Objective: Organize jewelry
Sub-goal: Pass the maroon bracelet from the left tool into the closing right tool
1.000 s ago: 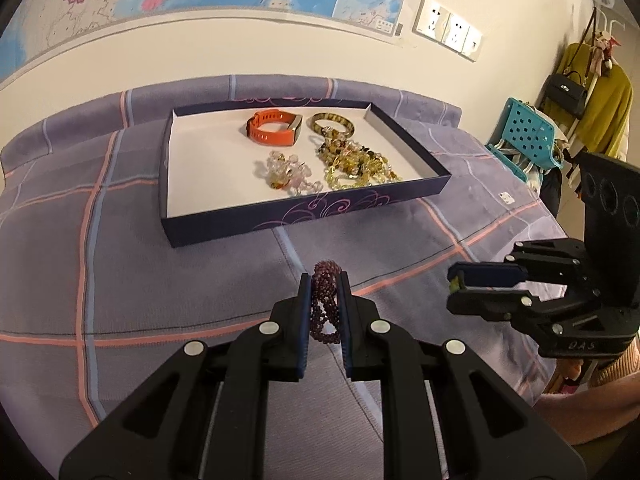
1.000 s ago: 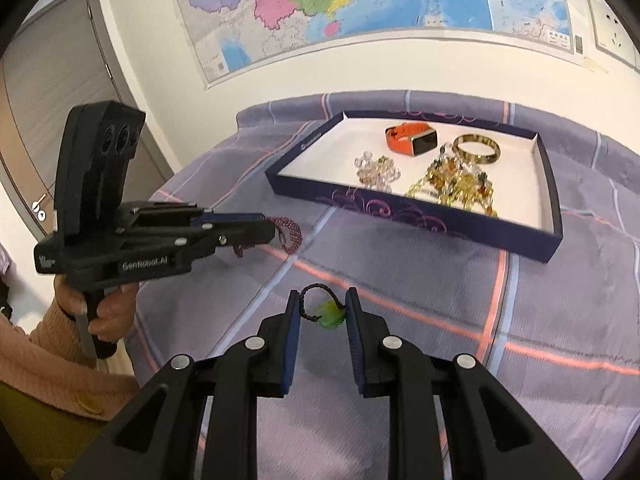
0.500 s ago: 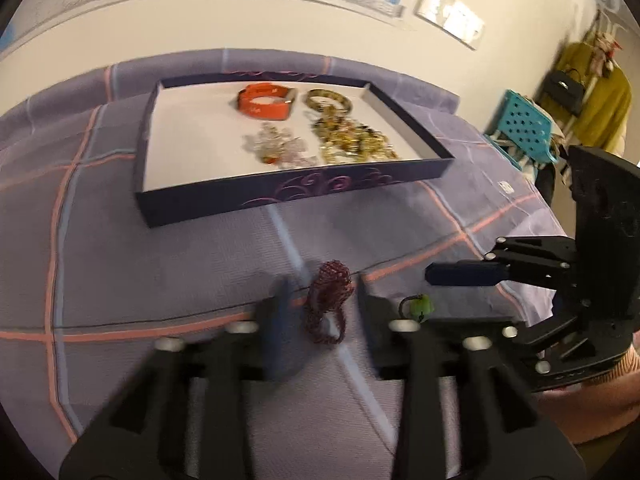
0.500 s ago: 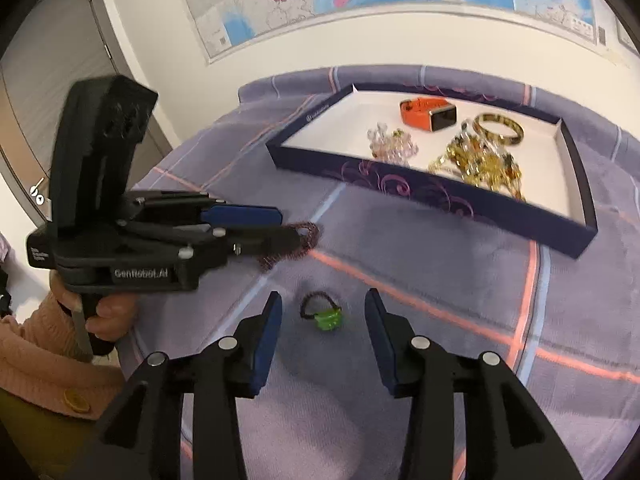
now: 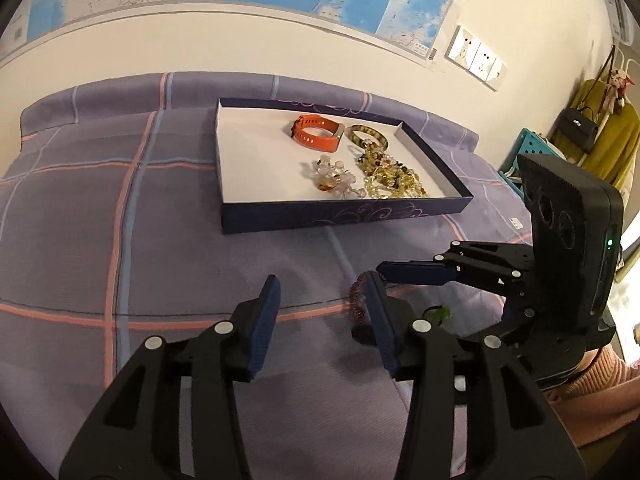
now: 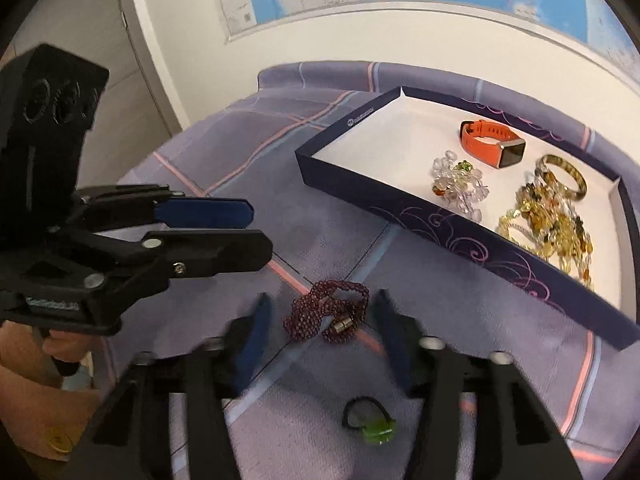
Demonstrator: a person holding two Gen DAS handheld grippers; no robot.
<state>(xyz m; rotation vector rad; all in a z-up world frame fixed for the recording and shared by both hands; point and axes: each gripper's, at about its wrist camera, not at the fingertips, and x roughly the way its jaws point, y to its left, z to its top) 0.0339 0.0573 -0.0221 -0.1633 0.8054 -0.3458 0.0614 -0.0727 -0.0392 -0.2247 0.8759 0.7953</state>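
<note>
A dark red bead bracelet (image 6: 328, 314) lies on the purple checked cloth between the fingers of my right gripper (image 6: 320, 304). Its jaws are closing, and the pads stand clear of the beads. A green-stone ring (image 6: 370, 426) rests on the cloth under that gripper. My left gripper (image 5: 320, 284) is opening with nothing between its fingers; the bracelet (image 5: 355, 300) shows just past its right finger. The dark blue tray (image 5: 340, 220) holds an orange watch (image 5: 316, 136), an amber bangle (image 5: 366, 136), clear crystal beads (image 5: 332, 178) and a yellow bead pile (image 5: 394, 180).
The tray's left half (image 6: 384, 136) is bare white. A hand in a pink sleeve (image 6: 60, 348) holds the left gripper (image 6: 260, 232) close beside the right one. The table edge drops off near a blue crate (image 5: 524, 152) and hanging coats (image 5: 612, 140).
Both grippers let go: the bracelet and the green ring now lie on the cloth. The right gripper moved from the ring to over the bracelet. The left gripper slid left off the bracelet.
</note>
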